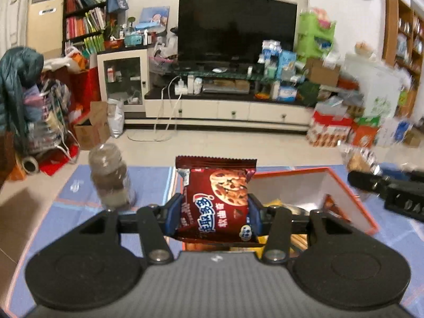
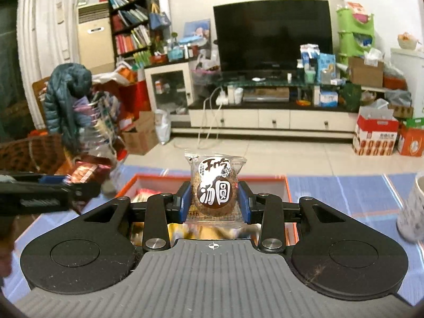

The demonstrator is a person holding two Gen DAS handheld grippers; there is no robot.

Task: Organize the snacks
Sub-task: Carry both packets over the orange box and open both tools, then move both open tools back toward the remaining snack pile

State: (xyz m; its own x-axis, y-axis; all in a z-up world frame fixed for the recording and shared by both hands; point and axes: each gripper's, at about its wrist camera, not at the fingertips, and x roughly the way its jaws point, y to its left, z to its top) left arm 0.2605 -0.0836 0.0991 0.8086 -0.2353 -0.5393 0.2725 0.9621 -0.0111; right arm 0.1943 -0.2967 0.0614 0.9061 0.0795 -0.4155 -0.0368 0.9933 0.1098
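The left gripper (image 1: pixel 215 212) holds a dark red cookie packet (image 1: pixel 216 198). Its two blue pads (image 1: pixel 173 213) press on the packet's sides, so the jaws are closed on it. The packet stands upright and shows a picture of a chocolate chip cookie. It is up in the air, above the near edge of an orange box (image 1: pixel 352 198) with white inside walls. More snacks lie in the box, but they are too blurry to name. To the left of the packet a clear jar (image 1: pixel 111 177) stands on the blue cloth (image 1: pixel 148 180) that covers the table. The jar has brown and pale layers inside.

The right gripper (image 2: pixel 215 201) holds a small clear wrapper with a round brown snack (image 2: pixel 215 190) inside. A brown and white label covers the front. The blue pads (image 2: pixel 185 201) squeeze the wrapper from both sides, with the jaws set narrow. This snack is also in the air, over the same orange box (image 2: pixel 288 190). Yellow and orange packets lie in the box below it.

From the right wrist view, the left gripper (image 2: pixel 66 182) shows at the left with its red packet (image 2: pixel 87 171). A white cup (image 2: pixel 413 209) stands on the blue cloth at the right edge.

Behind the table are a big black TV (image 2: pixel 273 34) and a tall bookshelf (image 2: pixel 132 26).
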